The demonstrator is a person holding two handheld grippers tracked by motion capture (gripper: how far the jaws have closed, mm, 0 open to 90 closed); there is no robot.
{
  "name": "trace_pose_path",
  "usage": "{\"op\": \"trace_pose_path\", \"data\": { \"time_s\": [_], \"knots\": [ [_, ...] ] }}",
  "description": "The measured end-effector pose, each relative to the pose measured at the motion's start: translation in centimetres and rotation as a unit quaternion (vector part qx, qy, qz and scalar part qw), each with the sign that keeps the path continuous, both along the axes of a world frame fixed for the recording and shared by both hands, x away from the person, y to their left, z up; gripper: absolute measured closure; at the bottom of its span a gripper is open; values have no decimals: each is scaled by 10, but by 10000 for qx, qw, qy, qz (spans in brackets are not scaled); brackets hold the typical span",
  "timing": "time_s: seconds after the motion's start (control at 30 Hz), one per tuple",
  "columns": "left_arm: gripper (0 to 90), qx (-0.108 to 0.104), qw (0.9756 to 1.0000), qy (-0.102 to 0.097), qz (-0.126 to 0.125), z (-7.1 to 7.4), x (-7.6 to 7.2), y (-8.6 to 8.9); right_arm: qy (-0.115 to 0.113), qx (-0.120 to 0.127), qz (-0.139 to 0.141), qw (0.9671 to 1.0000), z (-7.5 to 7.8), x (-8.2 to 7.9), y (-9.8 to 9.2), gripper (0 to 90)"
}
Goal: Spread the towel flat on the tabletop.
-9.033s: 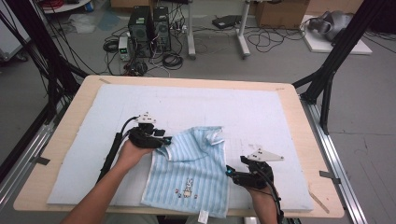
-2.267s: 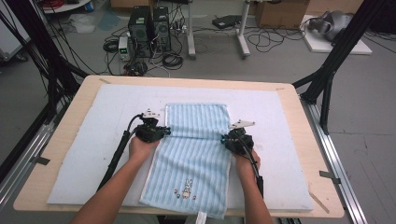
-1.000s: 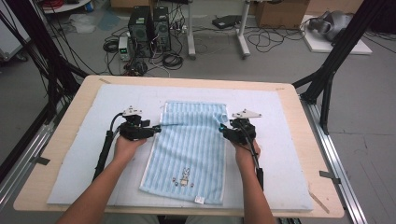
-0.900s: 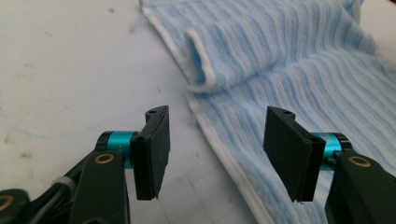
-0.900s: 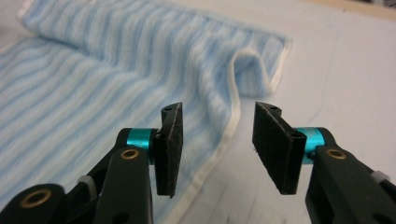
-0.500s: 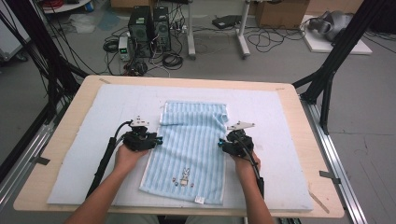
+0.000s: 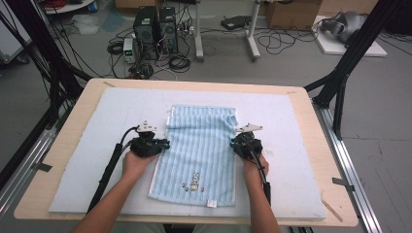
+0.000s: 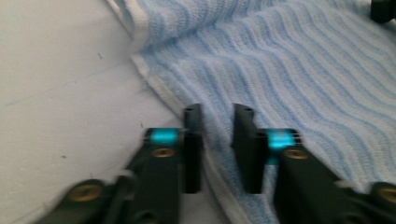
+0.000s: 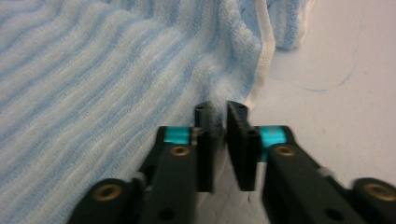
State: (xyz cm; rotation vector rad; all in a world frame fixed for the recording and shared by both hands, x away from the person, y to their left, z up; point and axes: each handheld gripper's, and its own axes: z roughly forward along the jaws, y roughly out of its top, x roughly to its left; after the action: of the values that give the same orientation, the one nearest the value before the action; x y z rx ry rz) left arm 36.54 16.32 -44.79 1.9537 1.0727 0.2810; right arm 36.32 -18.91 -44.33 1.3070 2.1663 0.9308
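Quick count: one towel (image 7: 199, 145), one white foam pad (image 7: 87, 145) under it, one wooden table (image 7: 63, 126), two grippers, two hands. On the floor beyond the table, two black computer towers (image 7: 154, 25) and a tangle of cables (image 7: 180, 60).

Left gripper (image 7: 163, 144) sits at the towel's left edge, about halfway along it. In the left gripper view its jaws (image 8: 217, 114) stand a little apart with the white hem and blue cloth running between them; pads not pressing, so released. They have just been opening again after a squeeze, cloth between them.

Right gripper (image 7: 234, 144) sits at the towel's right edge, level with the left one. In the right gripper view (image 9: 219, 112) the jaws are nearly together with a fold of the towel edge pinched between them: grasping the towel.

Versus earlier: nine seconds ago the towel lay crumpled and skewed toward the near right of the pad; now it is spread flat in the pad's middle. A second ago both grippers were up near the far corners; now both are farther down the sides, nearer the person. Far right corner is bunched now.

Towel's long axis runs away from the person, far to near; stripes run the same way. The small printed figure (image 7: 194, 180) and tag (image 7: 210, 204) sit at the near end.
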Motion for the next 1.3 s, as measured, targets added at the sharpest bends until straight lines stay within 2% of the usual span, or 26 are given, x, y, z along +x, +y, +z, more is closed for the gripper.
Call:
{"op": "trace_pose_path", "data": {
  "time_s": [0.07,0.1,0.2,0.33,0.43,0.6,0.67,0.73,0.87,1.0,1.03,1.1,1.17,1.23,1.3],
  "knots": [
    [523,-82,9997,-74,-207,2,-3,0,31,253,34,9997,0,-2,-3,478],
    [486,-112,9995,-126,-252,4,-5,0,-2,299,62,9995,1,-5,-3,416],
    [377,-403,9986,-292,-158,8,-13,6,-147,337,112,9993,4,-15,-6,267],
    [275,-640,9970,-413,-107,12,-26,15,-411,421,168,9981,11,-33,-11,182],
    [255,-750,9953,-602,-123,15,-37,23,-557,482,268,9969,14,-47,-16,112],
    [234,-771,9943,-737,-85,15,-56,31,-551,764,502,9943,18,-70,-24,111],
    [232,-707,9944,-778,-62,15,-63,32,-560,753,593,9938,20,-79,-25,111],
    [232,-794,9933,-833,-47,15,-70,34,-550,719,585,9942,20,-89,-27,111],
    [232,-725,9936,-861,-9,13,-81,35,-491,654,480,9955,19,-103,-27,116],
    [238,-662,9947,-787,14,12,-87,36,-369,710,432,9959,20,-112,-29,331],
    [239,-637,9949,-780,18,12,-88,36,-385,690,529,9955,21,-114,-29,404],
    [240,-637,9950,-762,37,11,-90,37,-465,505,561,9961,22,-118,-28,467],
    [245,-600,9954,-738,76,11,-91,37,-450,448,581,9963,21,-121,-27,501],
    [259,-608,9958,-677,72,10,-92,38,-373,457,512,9969,21,-122,-27,518],
    [304,-570,9966,-602,-3,10,-93,37,-266,574,444,9970,19,-124,-27,543]
  ]
}}
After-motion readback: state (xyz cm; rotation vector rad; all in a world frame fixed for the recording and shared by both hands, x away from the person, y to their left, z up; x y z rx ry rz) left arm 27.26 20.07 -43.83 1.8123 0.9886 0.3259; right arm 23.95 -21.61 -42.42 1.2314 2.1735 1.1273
